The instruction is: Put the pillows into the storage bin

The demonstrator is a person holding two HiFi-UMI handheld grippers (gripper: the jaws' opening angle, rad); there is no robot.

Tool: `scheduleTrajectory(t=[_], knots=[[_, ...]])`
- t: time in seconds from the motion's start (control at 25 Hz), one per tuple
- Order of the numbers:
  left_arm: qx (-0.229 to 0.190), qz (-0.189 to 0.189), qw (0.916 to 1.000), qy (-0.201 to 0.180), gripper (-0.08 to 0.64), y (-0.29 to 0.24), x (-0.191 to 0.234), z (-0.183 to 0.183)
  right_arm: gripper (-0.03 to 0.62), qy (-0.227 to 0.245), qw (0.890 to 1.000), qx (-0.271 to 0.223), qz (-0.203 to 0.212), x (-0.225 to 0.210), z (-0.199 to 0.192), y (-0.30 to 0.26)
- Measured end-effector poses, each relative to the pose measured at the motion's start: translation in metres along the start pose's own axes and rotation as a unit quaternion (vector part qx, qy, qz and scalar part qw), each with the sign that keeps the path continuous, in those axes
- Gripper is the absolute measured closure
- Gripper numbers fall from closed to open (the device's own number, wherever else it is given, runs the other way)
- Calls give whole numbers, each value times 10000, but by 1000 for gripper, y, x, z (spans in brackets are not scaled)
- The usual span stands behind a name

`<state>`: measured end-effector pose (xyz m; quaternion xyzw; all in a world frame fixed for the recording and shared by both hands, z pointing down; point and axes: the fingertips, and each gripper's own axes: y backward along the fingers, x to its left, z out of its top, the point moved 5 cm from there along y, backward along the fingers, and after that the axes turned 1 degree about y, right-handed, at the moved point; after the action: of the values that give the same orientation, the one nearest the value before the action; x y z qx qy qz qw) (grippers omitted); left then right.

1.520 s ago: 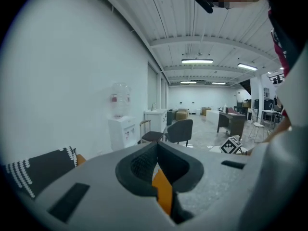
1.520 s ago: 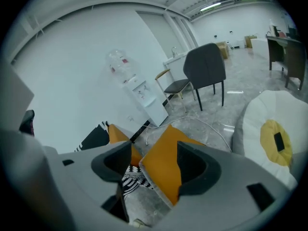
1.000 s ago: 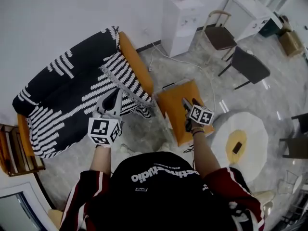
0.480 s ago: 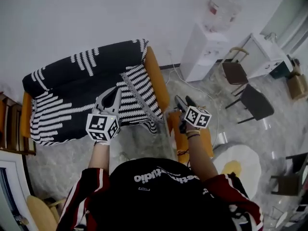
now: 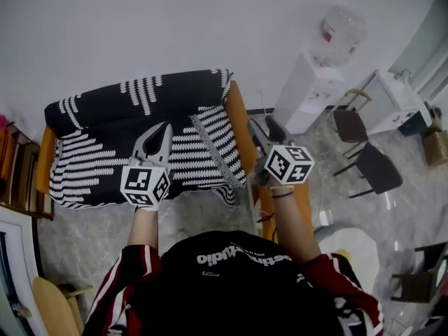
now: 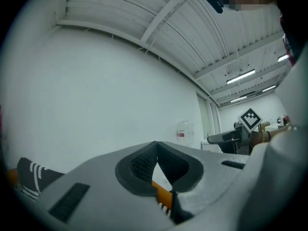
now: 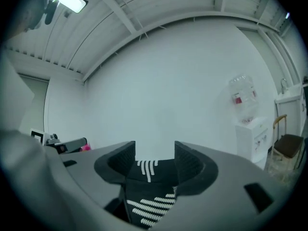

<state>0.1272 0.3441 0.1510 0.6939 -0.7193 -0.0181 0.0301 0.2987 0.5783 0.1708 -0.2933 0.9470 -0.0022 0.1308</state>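
Facing the sofa (image 5: 237,121), left hand-held gripper (image 5: 166,126) closed, right hand-held gripper (image 5: 263,128) open, empty, narrowing.

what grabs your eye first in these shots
A black blanket with white stripes, draped over an orange sofa against the white wall, fills the upper left of the head view. Nearer the camera are the left gripper, shut, and the right gripper, whose empty jaws have just been closing, each with a marker cube.

head view looks steeply down; gripper views face level at the wall (image 7: 183,95) (both catch the dispenser (image 7: 251,129)).
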Motion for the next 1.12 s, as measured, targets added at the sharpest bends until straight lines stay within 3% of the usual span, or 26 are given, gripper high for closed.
scheduleTrajectory(t=[0.52, 1.12], knots=[[-148, 177, 9997, 42, 555, 15, 24, 15, 583, 617, 9976, -258, -155, 36, 30, -7], [-76, 92, 9998, 137, 555, 14, 13, 5, 591, 805, 9956, -366, -296, 35, 34, 9]])
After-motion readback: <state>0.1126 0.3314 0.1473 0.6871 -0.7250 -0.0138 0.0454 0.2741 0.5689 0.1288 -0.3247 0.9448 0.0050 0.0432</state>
